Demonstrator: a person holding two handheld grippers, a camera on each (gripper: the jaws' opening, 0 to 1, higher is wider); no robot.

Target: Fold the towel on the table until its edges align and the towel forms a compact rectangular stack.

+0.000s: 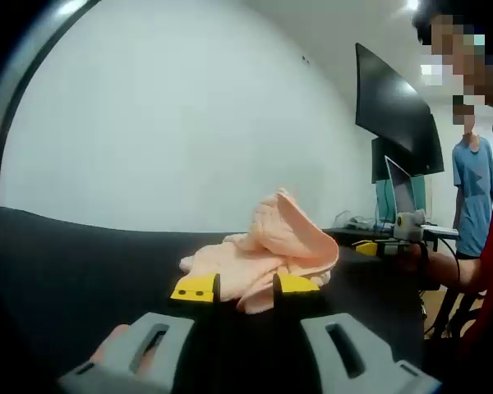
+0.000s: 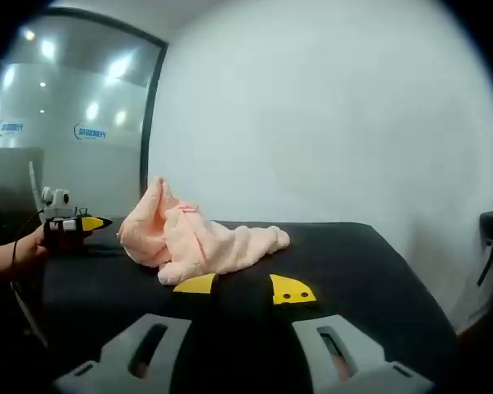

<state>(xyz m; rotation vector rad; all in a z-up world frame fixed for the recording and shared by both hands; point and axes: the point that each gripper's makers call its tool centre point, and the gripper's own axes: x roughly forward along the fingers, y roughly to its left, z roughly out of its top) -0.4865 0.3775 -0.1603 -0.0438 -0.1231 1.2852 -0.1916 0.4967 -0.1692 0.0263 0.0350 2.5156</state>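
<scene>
Left gripper view: the left gripper is held low over the black table, jaws spread with a clear gap and gripping nothing. The pink towel is seen crumpled just beyond the yellow tips, apparently touching them. The other gripper is seen at right.

Right gripper view: the right gripper is spread wide, unladen. The towel is heaped just ahead, left of centre, close to the left tip.
</scene>
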